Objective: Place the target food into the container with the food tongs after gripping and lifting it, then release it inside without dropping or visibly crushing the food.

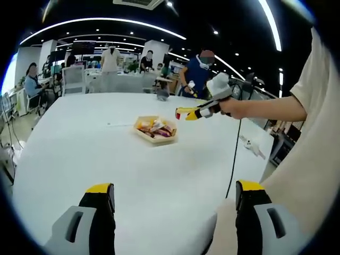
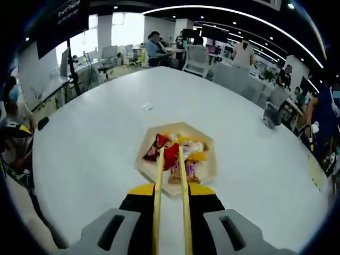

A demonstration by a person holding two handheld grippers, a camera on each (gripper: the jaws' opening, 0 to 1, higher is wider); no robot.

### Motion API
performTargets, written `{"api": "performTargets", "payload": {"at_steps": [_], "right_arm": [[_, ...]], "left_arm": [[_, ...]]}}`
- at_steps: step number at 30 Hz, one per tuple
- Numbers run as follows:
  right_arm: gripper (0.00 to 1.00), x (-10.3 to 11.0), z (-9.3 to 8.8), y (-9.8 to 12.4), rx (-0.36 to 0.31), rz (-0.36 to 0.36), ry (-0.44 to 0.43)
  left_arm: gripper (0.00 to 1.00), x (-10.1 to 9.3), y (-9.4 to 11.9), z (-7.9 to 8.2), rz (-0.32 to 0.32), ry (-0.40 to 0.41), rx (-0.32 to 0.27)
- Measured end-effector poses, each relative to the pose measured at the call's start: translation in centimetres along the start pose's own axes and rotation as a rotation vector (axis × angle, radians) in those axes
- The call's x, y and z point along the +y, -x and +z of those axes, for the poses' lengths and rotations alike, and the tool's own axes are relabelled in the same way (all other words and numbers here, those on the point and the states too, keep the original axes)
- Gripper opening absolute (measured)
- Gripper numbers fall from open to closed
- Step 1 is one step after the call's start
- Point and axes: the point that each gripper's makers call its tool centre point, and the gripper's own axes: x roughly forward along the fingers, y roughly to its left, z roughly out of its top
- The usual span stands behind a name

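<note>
Two tongs: left tongs [image 1: 175,204] jaws wide apart above bare tabletop [image 1: 159,175], holding nothing; right tongs [image 2: 171,156] carry long wooden arms, their tips nearly together on a red wrapped snack [image 2: 170,154].
Container: pale tray [image 2: 210,170], well in from the tabletop edges, near its middle.
Food: red snack lies in the tray among other wrapped snacks [image 2: 192,151].
Holder: a person's hand [image 1: 231,106] grips the right tongs.
</note>
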Motion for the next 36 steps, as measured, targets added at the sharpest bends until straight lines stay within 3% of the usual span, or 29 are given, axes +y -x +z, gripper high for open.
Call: {"api": "performTargets", "payload": {"at_steps": [13, 36], "right_arm": [[0.21, -0.2, 3.5, -0.6, -0.050, -0.010, 0.007], [0.22, -1.0, 5.2, -1.0, -0.068, -0.013, 0.013]], "left_arm": [[0.95, 0.4, -0.1, -0.1, 0.006, 0.009, 0.000], [0.95, 0.7, 0.1, -0.4, 0.017, 0.025, -0.001]]}}
